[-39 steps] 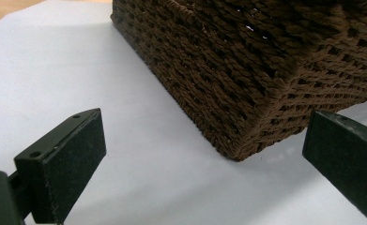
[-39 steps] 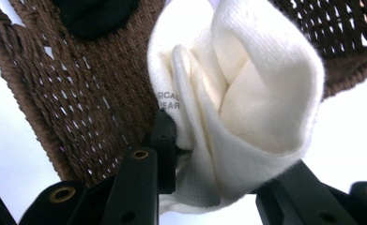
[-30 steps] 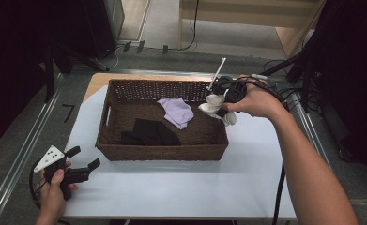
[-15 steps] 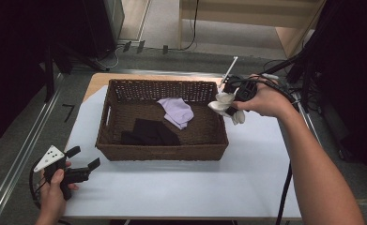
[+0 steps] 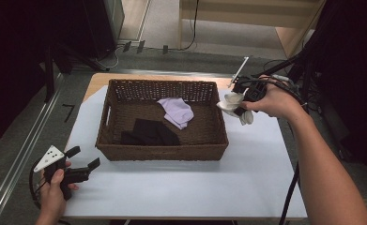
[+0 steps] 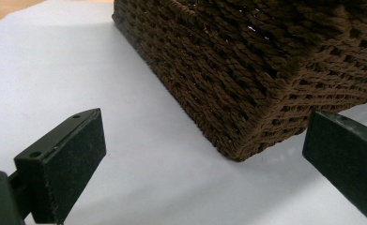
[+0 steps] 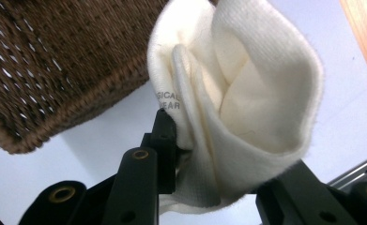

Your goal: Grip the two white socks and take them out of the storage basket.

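The right gripper [image 5: 237,104] clamps a cream sock [image 7: 233,93] just beside the wicker basket's [image 5: 162,152] right rim, above the white table, while the left gripper [image 5: 82,161] rests spread wide and empty near the basket's front-left corner.

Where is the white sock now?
In the high view, the white sock hangs in the right gripper, just outside the basket, beside its right wall.
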`<state>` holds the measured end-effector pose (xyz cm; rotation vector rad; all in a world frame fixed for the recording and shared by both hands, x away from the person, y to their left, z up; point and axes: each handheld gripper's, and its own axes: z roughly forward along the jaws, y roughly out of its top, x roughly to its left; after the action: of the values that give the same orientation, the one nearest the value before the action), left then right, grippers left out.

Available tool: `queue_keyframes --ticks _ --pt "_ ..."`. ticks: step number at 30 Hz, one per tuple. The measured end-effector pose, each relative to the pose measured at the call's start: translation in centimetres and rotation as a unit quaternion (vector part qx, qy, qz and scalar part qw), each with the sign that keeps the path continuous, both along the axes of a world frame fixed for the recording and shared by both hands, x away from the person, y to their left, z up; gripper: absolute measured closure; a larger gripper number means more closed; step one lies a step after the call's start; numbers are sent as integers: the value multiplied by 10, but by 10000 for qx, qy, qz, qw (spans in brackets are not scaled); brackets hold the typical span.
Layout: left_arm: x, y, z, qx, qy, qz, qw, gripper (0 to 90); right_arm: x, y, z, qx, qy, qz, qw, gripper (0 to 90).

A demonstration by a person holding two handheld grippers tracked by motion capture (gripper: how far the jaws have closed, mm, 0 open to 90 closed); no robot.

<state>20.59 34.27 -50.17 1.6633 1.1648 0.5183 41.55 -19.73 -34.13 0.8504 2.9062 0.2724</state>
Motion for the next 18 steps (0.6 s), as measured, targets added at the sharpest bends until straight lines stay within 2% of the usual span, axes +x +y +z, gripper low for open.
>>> queue_keyframes --ticks 11,18 --pt "0 0 0 -23 -7 28 10000 8 2 -15 -15 -70 95 -165 9998 683" --pt "0 0 0 -6 -9 18 10000 8 3 -24 -39 -173 294 -329 9989 682"
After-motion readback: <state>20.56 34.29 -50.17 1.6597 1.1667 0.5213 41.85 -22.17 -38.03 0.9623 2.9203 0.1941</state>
